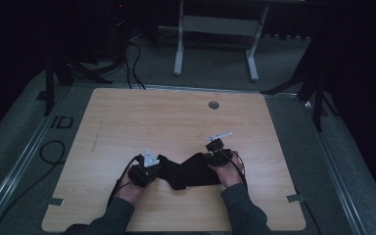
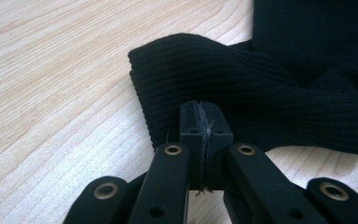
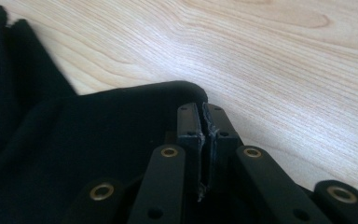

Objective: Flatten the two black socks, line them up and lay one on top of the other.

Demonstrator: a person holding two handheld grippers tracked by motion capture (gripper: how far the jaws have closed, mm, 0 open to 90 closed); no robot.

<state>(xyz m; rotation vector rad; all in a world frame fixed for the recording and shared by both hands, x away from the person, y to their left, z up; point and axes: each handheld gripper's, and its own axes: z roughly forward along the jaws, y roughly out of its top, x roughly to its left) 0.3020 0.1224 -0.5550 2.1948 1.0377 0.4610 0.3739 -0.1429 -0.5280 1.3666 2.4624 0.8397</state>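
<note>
High view: black knit garment (image 1: 191,171) lies crumpled on the wooden table (image 1: 127,122), near the person's edge, roughly centred. Left gripper (image 1: 157,165) sits at the garment's left end, right gripper (image 1: 210,157) at its right end, each held in a hand, forearms entering from the bottom. Grey cable port (image 1: 214,105) in the tabletop is well beyond the garment, toward the far edge. Desk frame legs (image 1: 178,49) stand on the floor past the table.

Left gripper view: left gripper (image 2: 204,122) jaws pressed together, clamped on the ribbed hem of the garment (image 2: 261,88). Fabric threads are visible in the seam between the pads. The hem lies flat on the table (image 2: 51,93), and the rest of the garment spreads away to the right of the jaws.

Right gripper view: right gripper (image 3: 204,122) jaws pressed together, pinching the garment (image 3: 98,135) at its edge. The garment extends left of the jaws, with bare table (image 3: 284,70) to their right.
</note>
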